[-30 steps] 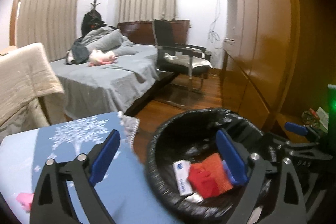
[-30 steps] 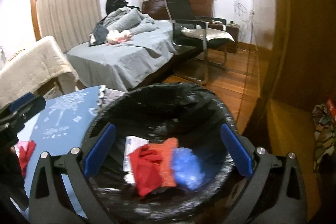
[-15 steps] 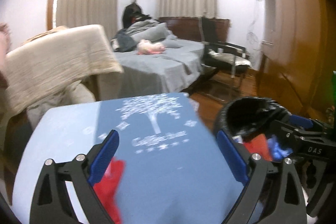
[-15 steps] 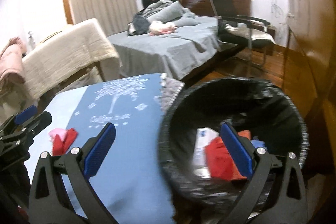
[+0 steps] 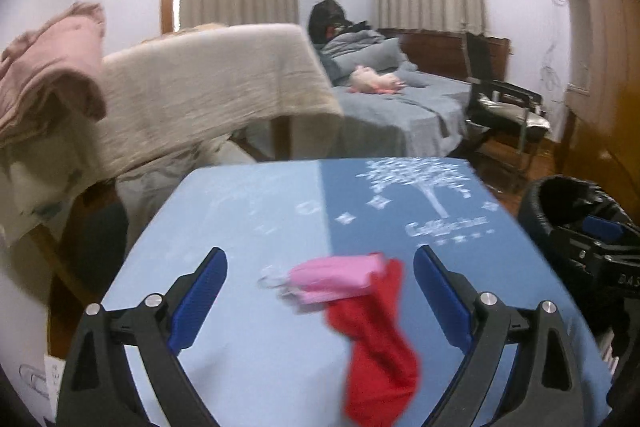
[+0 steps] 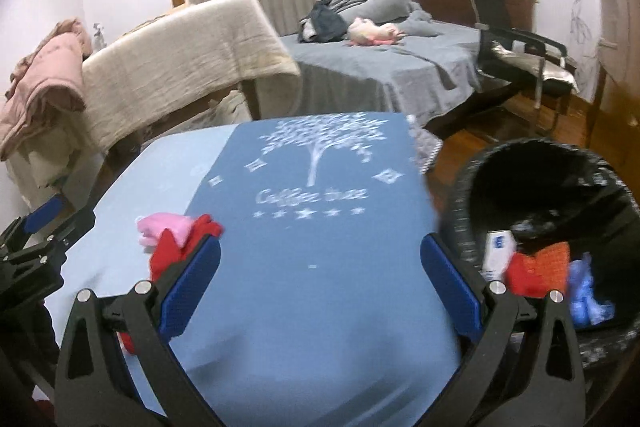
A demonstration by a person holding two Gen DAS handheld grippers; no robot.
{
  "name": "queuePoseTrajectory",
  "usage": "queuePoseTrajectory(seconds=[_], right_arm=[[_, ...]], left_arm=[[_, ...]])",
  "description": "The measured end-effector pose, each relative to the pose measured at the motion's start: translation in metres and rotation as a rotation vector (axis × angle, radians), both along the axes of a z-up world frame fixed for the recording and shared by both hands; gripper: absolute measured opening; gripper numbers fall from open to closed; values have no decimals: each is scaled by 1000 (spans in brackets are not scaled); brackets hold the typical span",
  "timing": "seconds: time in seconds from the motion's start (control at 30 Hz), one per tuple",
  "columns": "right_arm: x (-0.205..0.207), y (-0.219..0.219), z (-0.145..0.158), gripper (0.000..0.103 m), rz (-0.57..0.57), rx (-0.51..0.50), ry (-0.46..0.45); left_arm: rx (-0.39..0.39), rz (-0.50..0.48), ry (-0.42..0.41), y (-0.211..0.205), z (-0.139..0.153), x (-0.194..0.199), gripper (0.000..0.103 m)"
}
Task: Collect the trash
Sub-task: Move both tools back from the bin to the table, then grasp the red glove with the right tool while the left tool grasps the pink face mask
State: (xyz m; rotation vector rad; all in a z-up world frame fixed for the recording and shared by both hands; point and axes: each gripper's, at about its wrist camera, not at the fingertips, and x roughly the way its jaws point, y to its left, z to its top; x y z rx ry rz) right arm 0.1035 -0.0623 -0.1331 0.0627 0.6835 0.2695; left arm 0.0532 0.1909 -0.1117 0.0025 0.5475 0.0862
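A pink cloth piece [image 5: 336, 277] and a red cloth piece [image 5: 378, 343] lie together on the blue tablecloth [image 5: 256, 219]. My left gripper [image 5: 320, 291] is open and empty, its jaws standing either side of them. In the right wrist view the pink piece [image 6: 164, 225] and red piece [image 6: 176, 247] lie to the left, beside the left finger. My right gripper [image 6: 320, 283] is open and empty over the blue cloth [image 6: 320, 267]. The black-lined trash bin [image 6: 480, 195] at the right holds red, orange, blue and white items.
The bin [image 5: 560, 195] stands off the table's right edge. A beige blanket over a rack [image 5: 208, 83] and a pink cloth [image 5: 52, 67] are at the left. A grey bed [image 5: 400, 111] and a black chair [image 5: 500, 107] stand behind.
Both grippers have swung left, away from the bin and over the table. The pink and red pieces have come into view between the left gripper's jaws.
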Motion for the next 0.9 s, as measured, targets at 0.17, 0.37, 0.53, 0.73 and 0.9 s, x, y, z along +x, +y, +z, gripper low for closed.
queuePoseTrajectory(seconds=[0.17,0.37,0.53,0.73,0.9], right_arm=[[2,39,-14,97,59,2,43],[0,85,-30,97,148,-25,82],[-1,119,-43,97,211,-50,114],[5,143,-58,85,256,-78,172],[10,150,-67,62,289,-84,225]], left_arm=[[5,63,19,29,-14,-6,93],[5,101,38,53,-24,-11,92],[4,117,43,63,-28,-13,92],[-16,138,54,74,-31,-12,92],[-27,145,64,77,-33,-11,92]])
